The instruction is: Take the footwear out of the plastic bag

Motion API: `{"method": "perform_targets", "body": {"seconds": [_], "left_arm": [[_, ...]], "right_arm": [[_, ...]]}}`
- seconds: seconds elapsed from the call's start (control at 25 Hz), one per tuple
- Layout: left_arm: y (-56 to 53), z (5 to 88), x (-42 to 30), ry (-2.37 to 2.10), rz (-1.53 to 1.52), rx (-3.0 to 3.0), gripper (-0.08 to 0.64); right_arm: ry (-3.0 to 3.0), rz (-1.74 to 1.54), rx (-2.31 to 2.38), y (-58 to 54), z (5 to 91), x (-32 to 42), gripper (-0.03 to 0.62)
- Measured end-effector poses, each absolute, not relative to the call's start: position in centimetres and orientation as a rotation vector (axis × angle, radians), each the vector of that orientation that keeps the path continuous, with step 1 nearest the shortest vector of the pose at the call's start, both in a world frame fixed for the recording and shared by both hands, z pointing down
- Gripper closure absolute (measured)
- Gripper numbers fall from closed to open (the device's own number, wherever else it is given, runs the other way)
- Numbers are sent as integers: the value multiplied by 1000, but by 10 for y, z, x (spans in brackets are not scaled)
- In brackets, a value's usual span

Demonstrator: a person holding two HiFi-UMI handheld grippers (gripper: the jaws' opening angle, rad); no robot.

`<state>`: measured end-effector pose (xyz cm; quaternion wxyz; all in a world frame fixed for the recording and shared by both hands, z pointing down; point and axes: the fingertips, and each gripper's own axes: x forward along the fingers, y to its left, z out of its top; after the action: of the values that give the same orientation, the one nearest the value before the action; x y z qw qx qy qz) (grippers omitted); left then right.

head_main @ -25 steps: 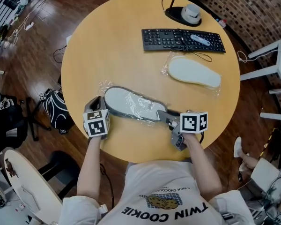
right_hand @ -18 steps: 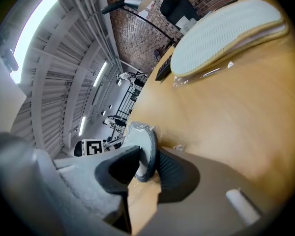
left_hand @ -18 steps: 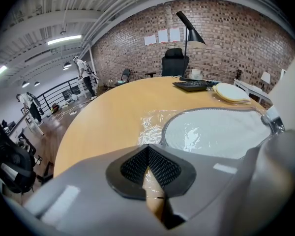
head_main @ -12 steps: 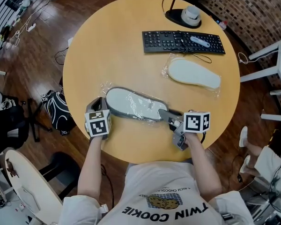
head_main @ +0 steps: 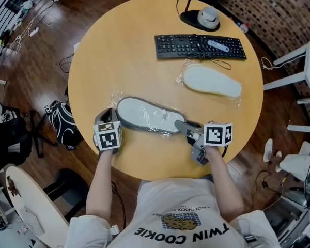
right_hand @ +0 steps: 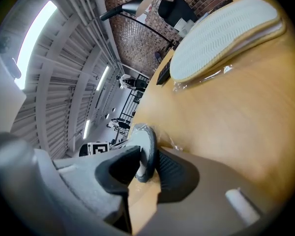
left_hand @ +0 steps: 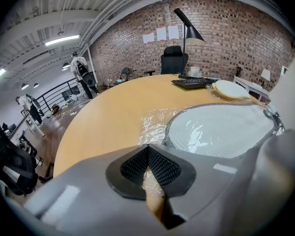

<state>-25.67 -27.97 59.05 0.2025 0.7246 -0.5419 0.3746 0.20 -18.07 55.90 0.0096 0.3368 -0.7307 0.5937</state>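
A grey-rimmed white slipper [head_main: 144, 115] lies in a clear plastic bag [head_main: 115, 95] near the table's front. My left gripper [head_main: 111, 114] is at its left end. In the left gripper view the gripper [left_hand: 148, 167] is shut on a fold of the bag [left_hand: 155, 127], with the slipper [left_hand: 221, 129] just beyond. My right gripper [head_main: 183, 126] holds the slipper's right end. Its jaws have just been closing, and in the right gripper view the gripper [right_hand: 143, 168] has the grey rim [right_hand: 146, 146] pressed between its pads.
A second bagged white slipper [head_main: 212, 81] lies further back on the round wooden table [head_main: 119, 45], with a black keyboard [head_main: 200, 45] and a lamp base [head_main: 201, 17] behind it. The table's front edge runs just under both grippers. A white chair [head_main: 299, 76] stands at the right.
The right gripper has shifted very slightly at the slipper's end. The left gripper, the bag and the slipper stay where they were.
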Motion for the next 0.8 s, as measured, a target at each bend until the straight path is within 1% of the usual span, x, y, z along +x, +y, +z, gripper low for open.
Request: {"method": "perform_targets", "body": {"seconds": [0.8], "left_arm": [[-280,595,-253,-1528,1166,2000,555]], "right_arm": [[-2284,1780,1155,-167,552,41,500]]}}
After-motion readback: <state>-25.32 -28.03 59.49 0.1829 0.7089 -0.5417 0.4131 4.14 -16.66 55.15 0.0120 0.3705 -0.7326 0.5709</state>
